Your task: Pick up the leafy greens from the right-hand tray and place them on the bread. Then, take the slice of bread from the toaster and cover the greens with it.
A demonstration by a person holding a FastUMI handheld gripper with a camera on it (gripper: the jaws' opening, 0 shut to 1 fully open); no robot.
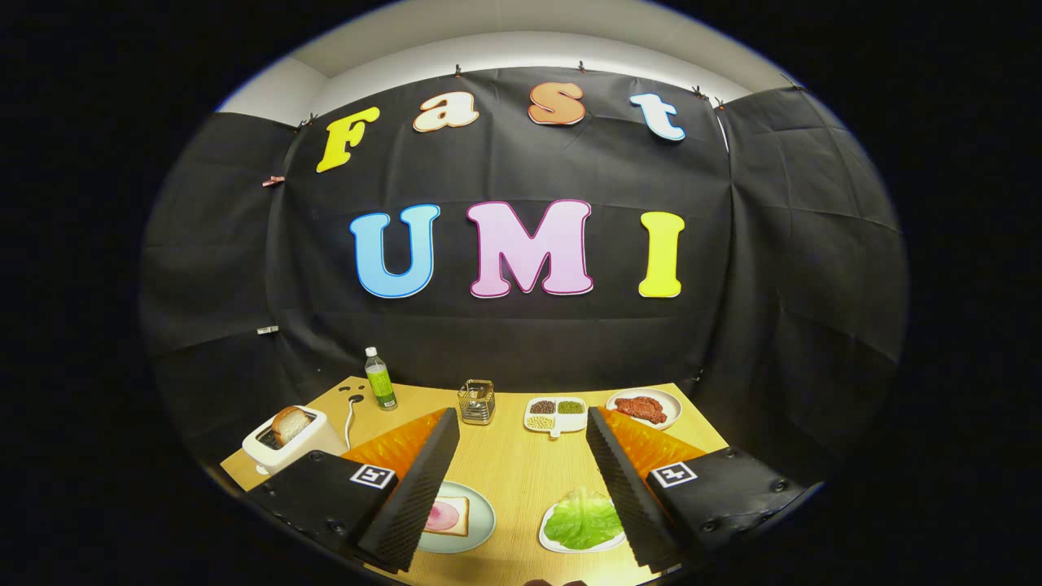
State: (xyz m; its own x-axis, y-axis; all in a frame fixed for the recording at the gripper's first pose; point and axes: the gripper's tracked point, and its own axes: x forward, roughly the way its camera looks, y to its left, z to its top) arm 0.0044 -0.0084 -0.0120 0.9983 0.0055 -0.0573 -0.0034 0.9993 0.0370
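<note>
Lying between the wide-open, empty jaws, the leafy greens (583, 521) sit nearest the right finger.

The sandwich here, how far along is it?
Nothing is done yet. The leafy greens still lie on their tray, and the bread on the plate carries only a pink slice. The gripper is open above the table, holding nothing. The toaster still holds its slice.

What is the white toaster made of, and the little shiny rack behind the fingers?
White toaster: probably smooth plastic, judging by its even matt shell. Small silvery rack: looks like polished metal wire, bright glints on thin bars. The gripper hangs open above the table.
</note>
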